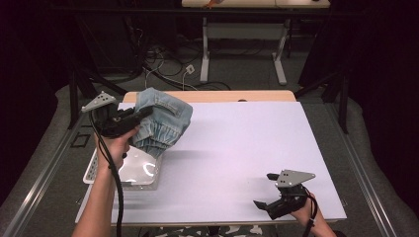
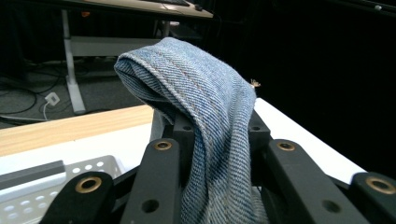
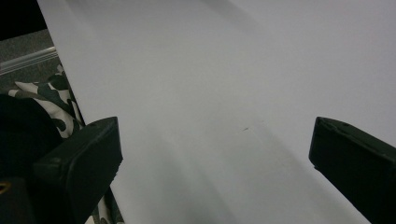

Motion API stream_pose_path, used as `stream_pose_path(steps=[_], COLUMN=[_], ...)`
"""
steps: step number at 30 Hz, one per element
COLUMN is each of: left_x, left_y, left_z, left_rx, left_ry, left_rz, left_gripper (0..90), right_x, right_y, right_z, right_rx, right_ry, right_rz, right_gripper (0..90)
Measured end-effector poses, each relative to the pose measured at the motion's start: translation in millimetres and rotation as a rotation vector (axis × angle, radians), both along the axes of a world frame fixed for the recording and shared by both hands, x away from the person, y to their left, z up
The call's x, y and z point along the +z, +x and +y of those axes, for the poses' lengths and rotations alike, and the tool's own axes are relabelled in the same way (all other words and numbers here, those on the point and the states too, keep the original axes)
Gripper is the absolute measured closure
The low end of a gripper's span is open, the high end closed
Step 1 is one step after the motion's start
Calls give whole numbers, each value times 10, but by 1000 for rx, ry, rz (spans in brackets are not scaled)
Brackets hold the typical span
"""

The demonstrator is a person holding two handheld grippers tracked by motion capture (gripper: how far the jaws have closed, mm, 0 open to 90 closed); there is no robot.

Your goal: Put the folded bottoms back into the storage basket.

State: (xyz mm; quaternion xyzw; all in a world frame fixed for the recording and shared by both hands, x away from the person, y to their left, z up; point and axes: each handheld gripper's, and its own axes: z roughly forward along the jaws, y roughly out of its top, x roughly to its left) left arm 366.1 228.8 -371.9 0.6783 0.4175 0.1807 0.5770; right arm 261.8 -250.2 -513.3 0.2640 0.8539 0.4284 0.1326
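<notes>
The left hand-held gripper [image 1: 141, 114] is clamped on a bunched denim garment [image 1: 163, 121], lifted clear above the white basket [image 1: 101, 170] at the desk's [image 1: 237, 143] far-left corner. Pickup looks done; laying it out on the desk remains. The right hand-held gripper [image 1: 264, 190] waits near-right, jaws wide, holding nothing.

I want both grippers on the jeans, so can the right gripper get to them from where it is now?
Probably yes. The right gripper is open, and bare table lies between it and the jeans held up by the left gripper.
</notes>
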Motion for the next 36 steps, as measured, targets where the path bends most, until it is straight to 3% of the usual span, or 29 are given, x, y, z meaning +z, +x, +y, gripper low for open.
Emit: stream_pose_path(steps=[26, 36], left_x=[122, 129], left_y=[-89, -97], left_z=[254, 350], left_rx=[63, 106], left_ry=[-10, 6], left_rz=[-25, -24], left_gripper=[740, 740], right_x=[-1, -2], right_y=[0, 1], right_z=[-1, 4], right_rx=[0, 0], right_ry=[-3, -6], right_rz=[0, 2], right_gripper=[25, 25])
